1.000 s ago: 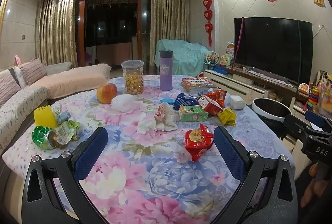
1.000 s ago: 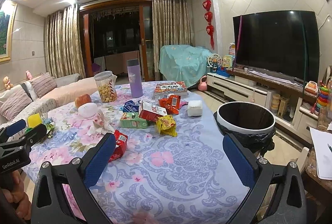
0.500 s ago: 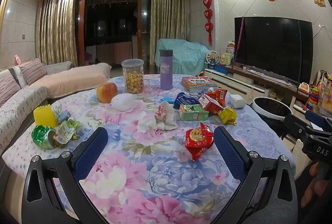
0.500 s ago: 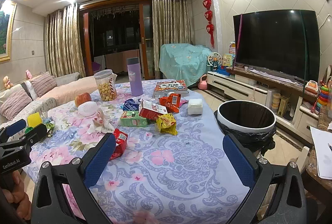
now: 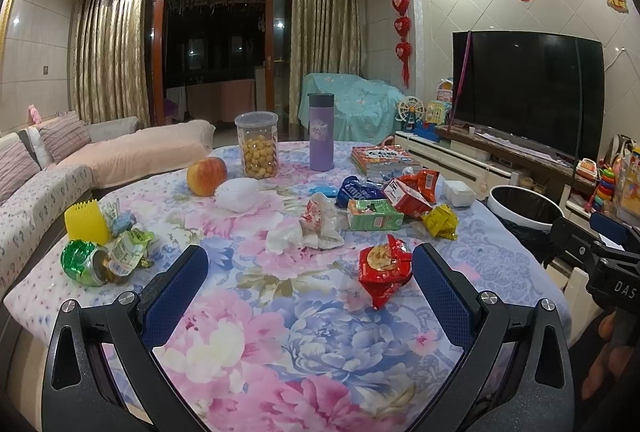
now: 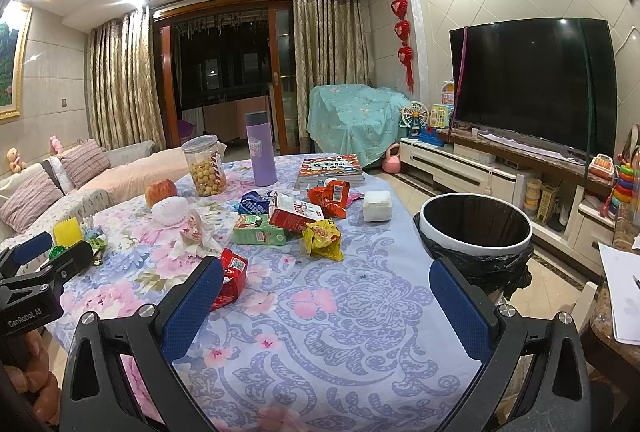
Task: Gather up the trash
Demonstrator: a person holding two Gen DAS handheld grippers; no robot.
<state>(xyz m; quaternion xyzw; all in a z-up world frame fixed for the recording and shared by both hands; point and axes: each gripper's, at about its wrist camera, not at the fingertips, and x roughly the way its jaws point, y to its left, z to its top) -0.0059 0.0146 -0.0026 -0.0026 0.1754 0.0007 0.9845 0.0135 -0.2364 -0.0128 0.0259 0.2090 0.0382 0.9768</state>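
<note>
Trash litters the floral-clothed table [image 5: 304, 332] in front of me. Nearest is a red snack wrapper [image 5: 385, 268], lying flat just ahead of my left gripper [image 5: 310, 292], close to its right finger; that gripper's jaws are spread wide with nothing between them. Beyond it, a crumpled tissue [image 5: 308, 232], a green carton [image 5: 374, 215], a red carton [image 5: 406, 197], a yellow wrapper [image 5: 440, 221] and a blue packet [image 5: 358, 189] cluster mid-table. Off to the left edge, a crushed green can [image 5: 82, 263] lies on its side beside a yellow comb-like piece [image 5: 86, 221]. Further back stand an apple [image 5: 207, 176], a jar of snack balls [image 5: 257, 144] and a purple flask [image 5: 321, 132], upright.

My right gripper [image 6: 326, 302] hangs over the table's near right side, jaws wide and empty too. Just past the table's edge, the bin [image 6: 476, 228] with its black liner stands open-topped on the floor. The same red wrapper [image 6: 230, 278] shows behind my right gripper's left finger.
</note>
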